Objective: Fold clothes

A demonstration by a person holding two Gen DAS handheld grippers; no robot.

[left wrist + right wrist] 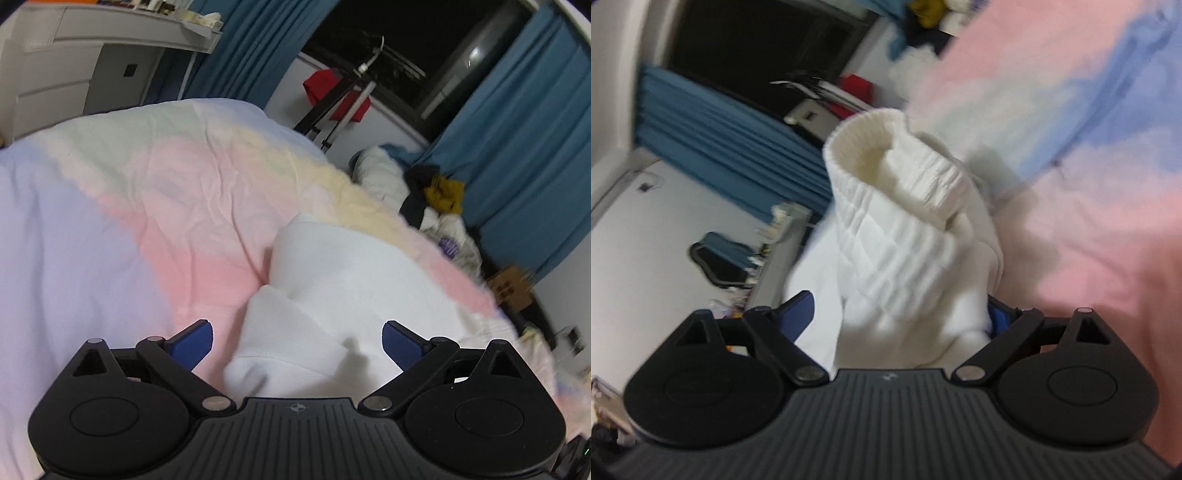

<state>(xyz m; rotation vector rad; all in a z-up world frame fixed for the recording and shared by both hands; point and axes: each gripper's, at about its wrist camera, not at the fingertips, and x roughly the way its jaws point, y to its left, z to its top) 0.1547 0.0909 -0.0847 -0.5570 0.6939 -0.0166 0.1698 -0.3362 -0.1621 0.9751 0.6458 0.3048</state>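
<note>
Scene: a bed with a pastel quilt (122,206), pink, lilac and pale yellow, fills most of both views; blue curtains (517,155) and a dark window sit in the upper right of the left wrist view.
Garment: a white garment (332,280) lies on the quilt, lower centre-right of the left wrist view, bunched and partly doubled over. In the right wrist view it fills the middle of the frame, with a ribbed cuff (886,155) standing up and open at upper centre.
Left gripper: the left gripper (297,345) sits at the bottom of its view with both blue pads spread wide. A fold of the garment lies between them, but neither pad presses on it, so nothing is held.
Right gripper: the right gripper (897,314) also stands wide. The white cloth fills the gap and hides most of the right-hand pad; the left-hand pad stands clear of the cloth. I read this as not clamped, though contact at the hidden pad cannot be ruled out.
Other clothes: a pile (439,199) with dark and mustard pieces lies at the bed's far edge, right of centre in the left wrist view, well apart from the white garment.
Step in hand: probably between grasps on the white garment, with both grippers near it and the fold unfinished.
Next move: each gripper needs to close on a single clean edge, likely the cuff end and the near fold, not on a bunched wad.
Risk: the views are blurred, and the loose cloth could slip or drag extra layers along.
</note>
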